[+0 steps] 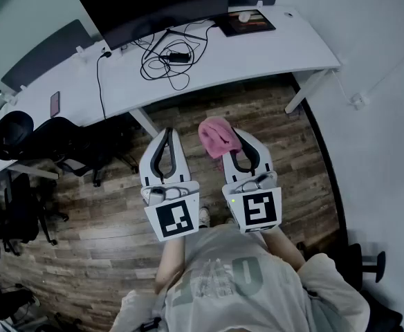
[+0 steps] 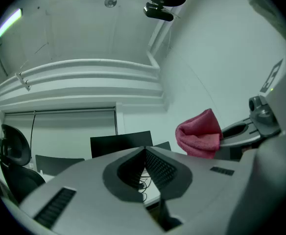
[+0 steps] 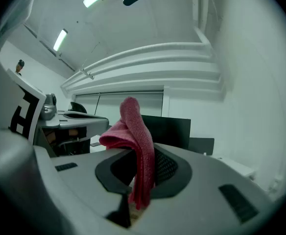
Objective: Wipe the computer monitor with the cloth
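While right gripper (image 1: pixel 235 140) pinches cloth (image 1: pixel 214 134), left gripper (image 1: pixel 168 134) sits closed — seemingly empty.

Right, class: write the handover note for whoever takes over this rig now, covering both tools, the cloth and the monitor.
Tools: the left tool is shut and empty; the right tool is shut on the pink cloth, which drapes over its tip.
Things: the monitor stands on the white desk ahead, well away from both tools, which are over the wooden floor.
Done: cloth in hand.
Left: bring the cloth to the screen and wipe it.
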Demonstrator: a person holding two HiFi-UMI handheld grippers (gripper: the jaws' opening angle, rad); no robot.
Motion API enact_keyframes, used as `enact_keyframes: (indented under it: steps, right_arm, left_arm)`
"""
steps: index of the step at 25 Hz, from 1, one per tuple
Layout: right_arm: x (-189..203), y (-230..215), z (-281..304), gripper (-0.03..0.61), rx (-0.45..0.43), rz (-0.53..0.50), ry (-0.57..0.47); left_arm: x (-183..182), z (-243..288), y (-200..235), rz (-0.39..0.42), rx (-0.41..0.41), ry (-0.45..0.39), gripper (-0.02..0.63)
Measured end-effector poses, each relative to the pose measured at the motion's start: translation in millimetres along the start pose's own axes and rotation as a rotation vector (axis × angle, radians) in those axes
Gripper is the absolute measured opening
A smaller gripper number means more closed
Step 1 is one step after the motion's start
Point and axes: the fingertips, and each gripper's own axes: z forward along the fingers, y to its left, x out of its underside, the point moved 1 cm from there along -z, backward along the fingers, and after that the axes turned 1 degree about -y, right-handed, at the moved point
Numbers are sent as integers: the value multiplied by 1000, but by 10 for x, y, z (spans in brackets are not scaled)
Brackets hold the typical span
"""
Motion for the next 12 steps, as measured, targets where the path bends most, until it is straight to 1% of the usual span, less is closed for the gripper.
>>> enact_keyframes:
  steps: [4, 8, 12]
  right_arm:
    - [12, 28, 20, 57, -2, -3, -7]
    - [38, 118, 73, 57, -13, -8, 5]
    - [40, 224, 153, 57, -17, -5, -3]
  left_arm:
    - [34, -7, 2, -5, 3, 7, 15]
    - [80, -24, 124, -11, -7, 21, 15]
    - [128, -23, 241, -19, -8, 17, 15]
